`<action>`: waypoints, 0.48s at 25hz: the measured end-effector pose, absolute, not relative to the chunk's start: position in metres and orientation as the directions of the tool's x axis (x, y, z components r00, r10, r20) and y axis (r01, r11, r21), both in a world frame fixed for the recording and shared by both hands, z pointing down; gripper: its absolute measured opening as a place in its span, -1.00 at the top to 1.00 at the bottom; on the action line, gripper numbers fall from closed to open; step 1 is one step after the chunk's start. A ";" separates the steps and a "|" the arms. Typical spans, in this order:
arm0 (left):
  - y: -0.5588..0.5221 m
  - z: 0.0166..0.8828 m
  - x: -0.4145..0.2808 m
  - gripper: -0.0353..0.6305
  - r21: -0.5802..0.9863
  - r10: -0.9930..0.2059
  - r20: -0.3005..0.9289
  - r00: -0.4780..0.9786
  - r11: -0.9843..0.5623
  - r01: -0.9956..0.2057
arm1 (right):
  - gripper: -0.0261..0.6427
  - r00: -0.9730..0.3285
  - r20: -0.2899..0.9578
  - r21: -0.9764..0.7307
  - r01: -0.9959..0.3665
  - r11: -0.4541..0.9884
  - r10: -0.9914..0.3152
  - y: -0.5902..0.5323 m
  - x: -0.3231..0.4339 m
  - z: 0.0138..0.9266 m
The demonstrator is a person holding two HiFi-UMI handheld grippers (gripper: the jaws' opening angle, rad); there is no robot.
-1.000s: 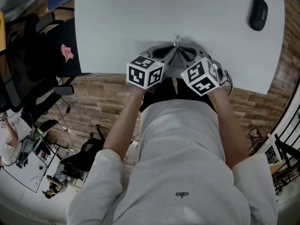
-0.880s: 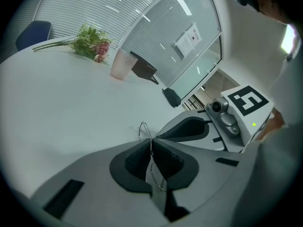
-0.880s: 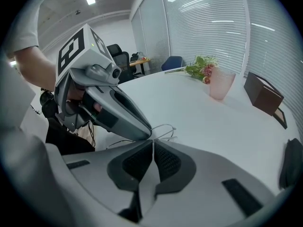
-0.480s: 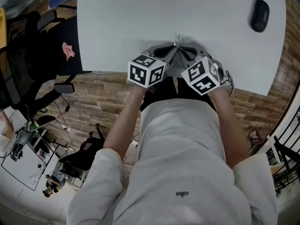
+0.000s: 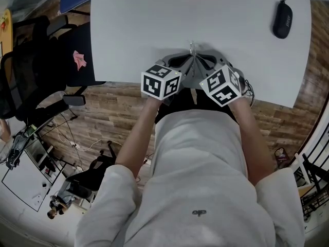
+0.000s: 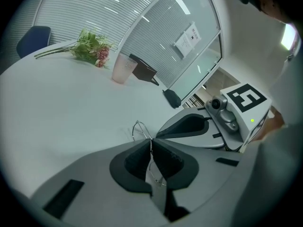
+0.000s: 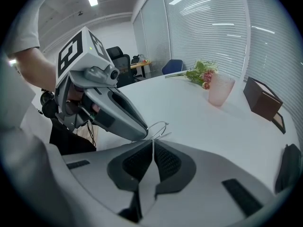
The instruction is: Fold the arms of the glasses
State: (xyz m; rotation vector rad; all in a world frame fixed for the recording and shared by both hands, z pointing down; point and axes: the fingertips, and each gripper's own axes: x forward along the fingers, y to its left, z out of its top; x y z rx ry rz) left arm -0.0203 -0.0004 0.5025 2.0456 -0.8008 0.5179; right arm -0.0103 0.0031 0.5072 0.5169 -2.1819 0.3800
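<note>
While left gripper (image 6: 151,148) & right gripper (image 7: 153,145) both pinch the thin wire glasses (image 7: 159,126), jaws narrow, by counter's (image 5: 154,24) near edge, fold prob. just starting; next: swing one arm inward, gently.

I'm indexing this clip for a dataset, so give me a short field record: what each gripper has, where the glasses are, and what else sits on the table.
left gripper: jaws closed on the thin wire frame of the glasses
right gripper: jaws closed on the same glasses
glasses: between both grippers, over the table near its near edge; resting or lifted, unclear
glasses case: black, far right
far side: pink cup, flowers
</note>
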 end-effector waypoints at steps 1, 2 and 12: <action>-0.002 0.502 -0.021 0.81 0.566 -0.352 0.615 0.706 -0.427 -0.706 | 0.87 -0.561 0.793 -0.088 -0.490 0.867 -0.236 0.003 -0.009 0.506; -0.003 0.501 -0.021 0.81 0.562 -0.355 0.617 0.702 -0.425 -0.709 | 0.87 -0.560 0.793 -0.086 -0.495 0.865 -0.241 0.002 -0.006 0.505; -0.013 0.507 -0.023 0.80 0.509 -0.357 0.674 0.646 -0.409 -0.757 | 0.87 -0.553 0.783 -0.082 -0.545 0.835 -0.284 0.004 0.020 0.493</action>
